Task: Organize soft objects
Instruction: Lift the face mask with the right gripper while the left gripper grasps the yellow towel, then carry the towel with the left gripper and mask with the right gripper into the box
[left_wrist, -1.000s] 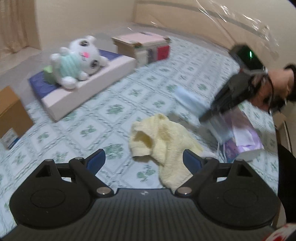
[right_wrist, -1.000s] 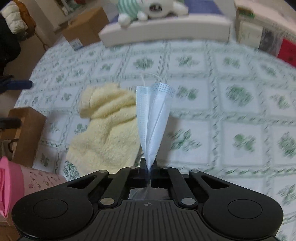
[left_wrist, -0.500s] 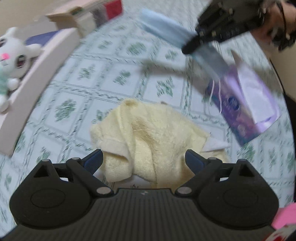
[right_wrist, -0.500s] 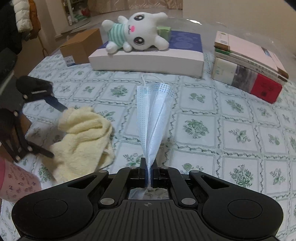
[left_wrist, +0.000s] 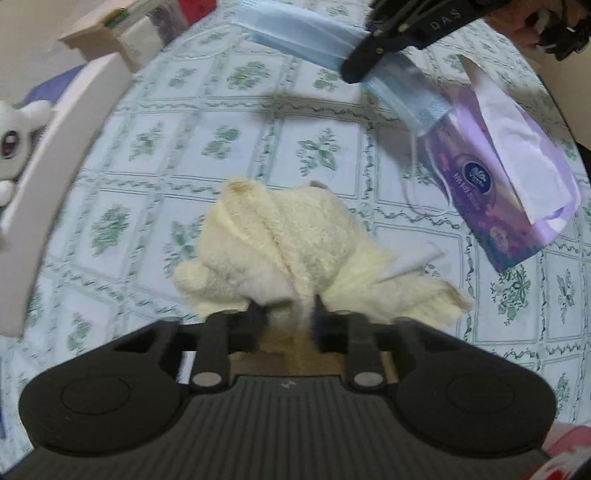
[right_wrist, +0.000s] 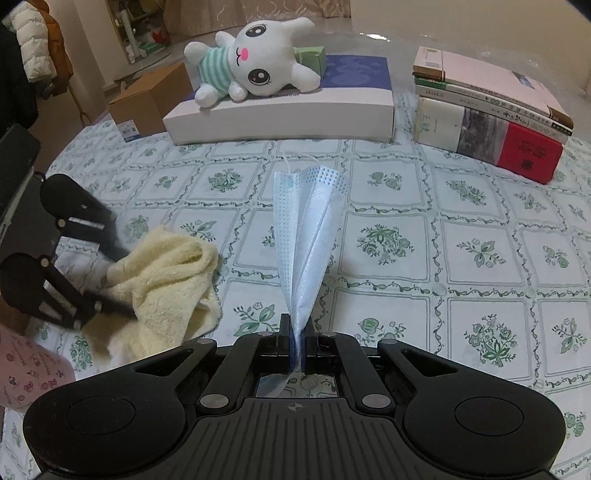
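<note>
The tabletop (right_wrist: 480, 236) under its green-flowered cloth was my reference throughout, and I placed everything else against the yellow towel (left_wrist: 295, 236) lying crumpled on it. Far beyond the towel sat the white box (right_wrist: 280, 118) with the plush rabbit (right_wrist: 258, 62) on top, and beside that the stack of books (right_wrist: 491, 114); the purple tissue pack (left_wrist: 509, 192) lay just to the towel's right in the left wrist view. I judged the towel light and thoroughly limp: thick terry that would sag and trail, so a bunched fold near its middle seemed a better hold than a loose corner. My left gripper (left_wrist: 291, 314) was at the towel's near edge, its fingers (left_wrist: 255, 314) closing with a ridge of the cloth gathered between them, and the pile already looked nipped there. The white label (left_wrist: 413, 260) sticking out on the towel's right was too flimsy to take. Above and beyond the towel, my right gripper (right_wrist: 295, 339) had its fingers pressed together on the blue face mask (right_wrist: 306, 236), pinching it mid-pleat so both halves drooped; that piece I judged nearly weightless, thin and floppy, with ear loops (left_wrist: 424, 192) dangling toward the tissue pack, liable to snag.
</note>
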